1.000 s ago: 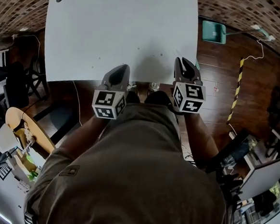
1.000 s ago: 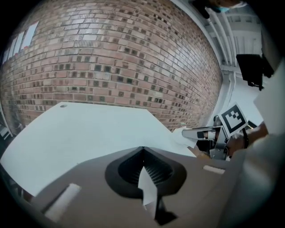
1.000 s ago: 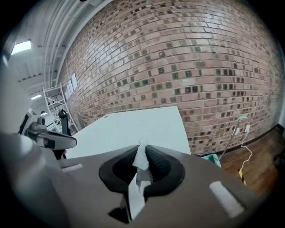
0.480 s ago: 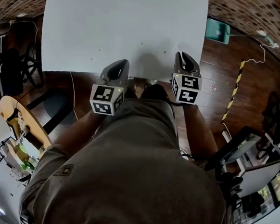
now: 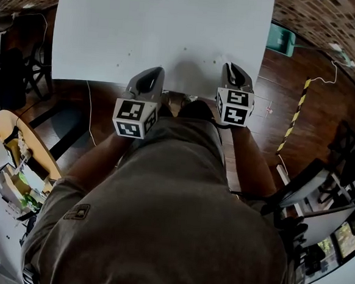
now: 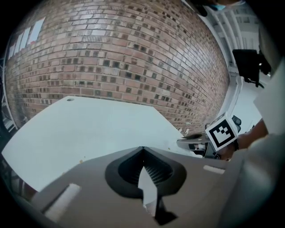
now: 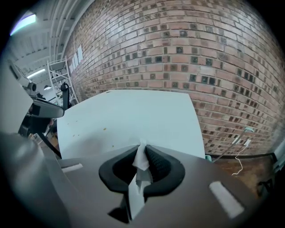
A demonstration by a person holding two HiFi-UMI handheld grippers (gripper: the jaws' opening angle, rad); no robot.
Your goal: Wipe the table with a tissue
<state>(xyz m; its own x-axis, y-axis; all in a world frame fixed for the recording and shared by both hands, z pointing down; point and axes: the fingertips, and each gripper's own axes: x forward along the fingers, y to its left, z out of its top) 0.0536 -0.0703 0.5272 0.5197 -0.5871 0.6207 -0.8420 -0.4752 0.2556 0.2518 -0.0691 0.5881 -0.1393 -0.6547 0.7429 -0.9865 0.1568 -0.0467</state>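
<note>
Right tool [image 7: 143,149]: pinching a white tissue [image 7: 141,162], at the near edge of the table [image 5: 162,27].
Tissue: scrap poking up past the jaw tips, above the table.
Left tool [image 6: 142,151]: pressed together, at the table's near edge.

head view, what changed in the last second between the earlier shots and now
Barely anything. The left gripper and right gripper slid slightly up the picture together with the table, so mainly the camera shifted. They stay side by side at its near edge; now each is shut on tissue.
</note>
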